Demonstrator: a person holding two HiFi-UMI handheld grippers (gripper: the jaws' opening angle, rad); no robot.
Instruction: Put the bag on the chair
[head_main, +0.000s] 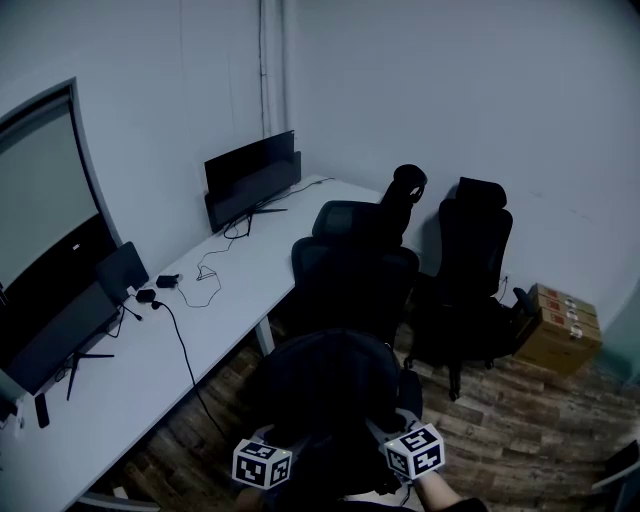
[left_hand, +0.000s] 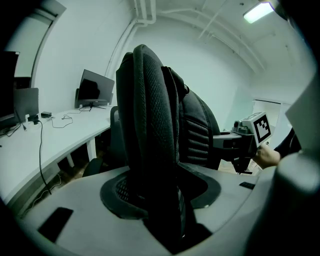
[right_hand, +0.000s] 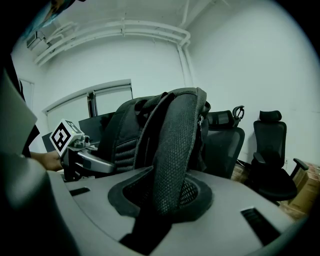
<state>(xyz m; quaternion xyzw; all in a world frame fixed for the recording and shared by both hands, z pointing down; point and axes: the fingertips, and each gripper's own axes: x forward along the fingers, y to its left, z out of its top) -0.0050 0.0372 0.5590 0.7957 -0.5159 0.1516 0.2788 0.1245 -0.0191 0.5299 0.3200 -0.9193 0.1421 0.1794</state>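
Note:
A black backpack (head_main: 325, 385) hangs between my two grippers at the bottom of the head view, above the wooden floor. My left gripper (left_hand: 160, 200) is shut on one padded shoulder strap (left_hand: 150, 140). The other mesh strap (right_hand: 175, 150) is clamped in my right gripper (right_hand: 165, 200). In the head view both marker cubes show, the left gripper (head_main: 268, 452) and the right gripper (head_main: 405, 440) flanking the bag. Just beyond the bag stands a black office chair (head_main: 355, 270) with its back towards me. A second black chair (head_main: 470, 265) is to its right.
A long white desk (head_main: 150, 370) runs along the left wall with monitors (head_main: 250, 180) and cables on it. Cardboard boxes (head_main: 560, 325) sit on the floor at the right, behind the second chair. Grey walls close the corner.

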